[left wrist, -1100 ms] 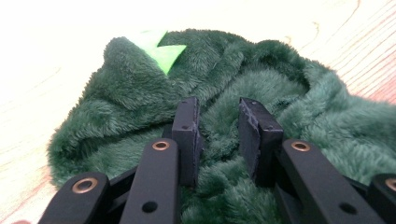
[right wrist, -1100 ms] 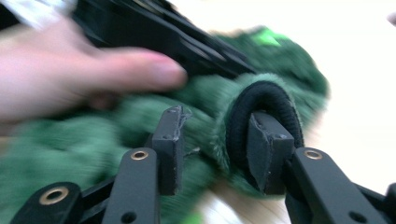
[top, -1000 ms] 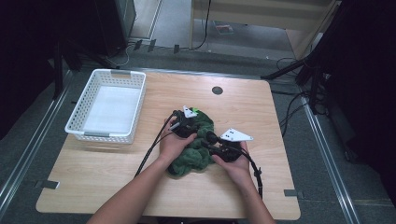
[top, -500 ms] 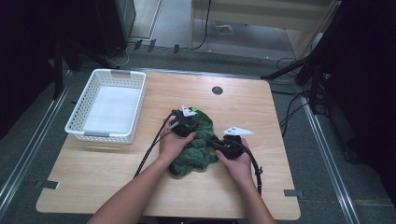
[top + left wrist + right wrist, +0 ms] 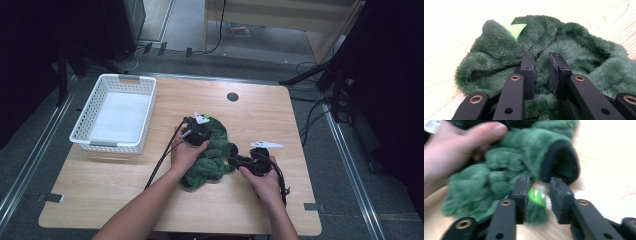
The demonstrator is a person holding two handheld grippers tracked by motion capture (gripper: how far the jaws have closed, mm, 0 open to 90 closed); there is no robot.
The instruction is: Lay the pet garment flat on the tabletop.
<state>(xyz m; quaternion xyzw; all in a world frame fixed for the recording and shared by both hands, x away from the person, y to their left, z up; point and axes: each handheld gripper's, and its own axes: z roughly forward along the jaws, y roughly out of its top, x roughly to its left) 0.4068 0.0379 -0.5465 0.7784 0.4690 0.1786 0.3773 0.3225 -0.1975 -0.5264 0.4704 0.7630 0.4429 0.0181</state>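
Clearly I am working a soft, fluffy green plush [image 5: 212, 159] that lies bunched near the middle of the table [image 5: 150, 200], between my two hands. It looks light and limp: it will sag, fold and drag along rather than keep any shape, and its deep pile should give the pads good purchase, so slipping worries me less than catching only a thin tuft. My left gripper [image 5: 541, 68] presses down into the heap with a ridge of fur between its narrowly parted jaws; I read that as clenched on the plush. My right gripper [image 5: 537, 192] has just been opening its jaws; a small furry tip with bright green spikes [image 5: 535, 197] sits between them, but gaps show on both sides, so I judge it released. Better places to take hold would be the dark-lined cuff [image 5: 560, 163] just beyond the right jaws, or a thick fold rather than a loose tip. A bright green patch [image 5: 516, 29] shows on the far side in the left gripper view. The tabletop is pale wood, smooth and flat, with a white basket [image 5: 80, 135] to the left, well apart from the plush. Around it, the room is dim, with grey floor and trailing cables.
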